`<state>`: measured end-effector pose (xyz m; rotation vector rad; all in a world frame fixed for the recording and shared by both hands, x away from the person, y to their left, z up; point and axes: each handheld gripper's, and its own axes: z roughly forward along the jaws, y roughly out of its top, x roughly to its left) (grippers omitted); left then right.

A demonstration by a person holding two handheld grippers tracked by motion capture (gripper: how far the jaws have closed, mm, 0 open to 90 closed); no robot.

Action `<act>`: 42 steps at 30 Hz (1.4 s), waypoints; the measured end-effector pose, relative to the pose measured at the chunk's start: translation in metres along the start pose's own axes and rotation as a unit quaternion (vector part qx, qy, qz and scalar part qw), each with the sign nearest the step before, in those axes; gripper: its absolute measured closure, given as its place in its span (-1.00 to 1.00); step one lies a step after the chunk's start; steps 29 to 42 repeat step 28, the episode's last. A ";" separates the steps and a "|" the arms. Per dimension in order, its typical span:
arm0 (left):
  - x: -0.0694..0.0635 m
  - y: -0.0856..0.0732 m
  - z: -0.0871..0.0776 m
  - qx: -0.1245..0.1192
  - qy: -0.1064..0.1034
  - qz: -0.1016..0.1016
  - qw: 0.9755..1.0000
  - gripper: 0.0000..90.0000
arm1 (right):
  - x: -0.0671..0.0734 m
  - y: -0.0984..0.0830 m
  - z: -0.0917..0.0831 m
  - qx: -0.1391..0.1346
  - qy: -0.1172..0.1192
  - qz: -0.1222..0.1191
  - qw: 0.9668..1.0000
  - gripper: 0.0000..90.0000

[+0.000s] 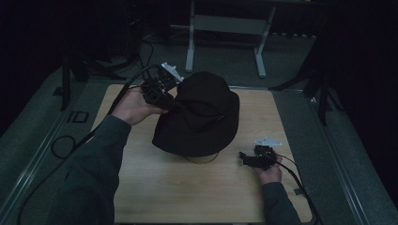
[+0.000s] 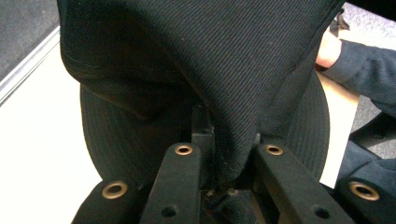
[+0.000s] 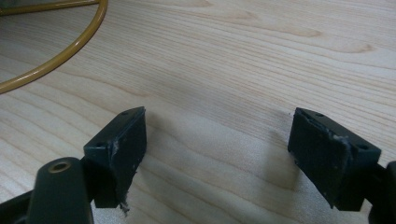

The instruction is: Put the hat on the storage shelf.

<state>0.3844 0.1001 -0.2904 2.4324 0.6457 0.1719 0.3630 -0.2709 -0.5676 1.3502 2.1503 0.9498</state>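
Note:
A black bucket hat [image 1: 199, 117] sits in the middle of the wooden table [image 1: 155, 187], over a round yellowish-rimmed thing [image 1: 202, 159] that peeks out under its near brim. My left gripper [image 1: 165, 99] is at the hat's left side, shut on a fold of the crown. In the left gripper view the black twill cloth of the hat [image 2: 224, 70] is pinched between the jaws and pulled up into a tent. My right gripper [image 1: 245, 158] rests low on the table right of the hat, open with nothing between its pads [image 3: 119, 149].
A curved yellow rim [image 3: 60, 56] lies on the wood at the upper left of the right gripper view. Black cables trail off the table at left [image 1: 61, 145] and right. A white stand frame [image 1: 225, 28] is on the floor beyond the table.

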 end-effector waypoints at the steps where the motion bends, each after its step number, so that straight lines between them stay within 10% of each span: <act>1: 0.000 0.000 0.002 0.000 0.000 -0.001 1.000 0.82 | 0.000 0.000 0.000 0.000 0.000 0.000 1.000 -0.57; 11: -0.001 -0.009 0.022 0.021 -0.015 -0.003 1.000 0.45 | 0.000 0.000 0.000 0.000 0.001 -0.001 1.000 -0.57; 19: 0.003 -0.024 -0.006 -0.031 -0.002 -0.038 0.999 0.04 | 0.000 0.000 0.000 0.001 0.001 -0.001 1.000 -0.57; 28: 0.016 -0.064 -0.026 -0.077 0.052 -0.097 0.991 0.00 | 0.000 0.000 0.000 0.001 0.001 -0.001 1.000 -0.57; 42: 0.016 -0.064 -0.026 -0.077 0.052 -0.097 0.991 0.00 | 0.000 0.000 0.000 0.001 0.001 -0.001 1.000 -0.57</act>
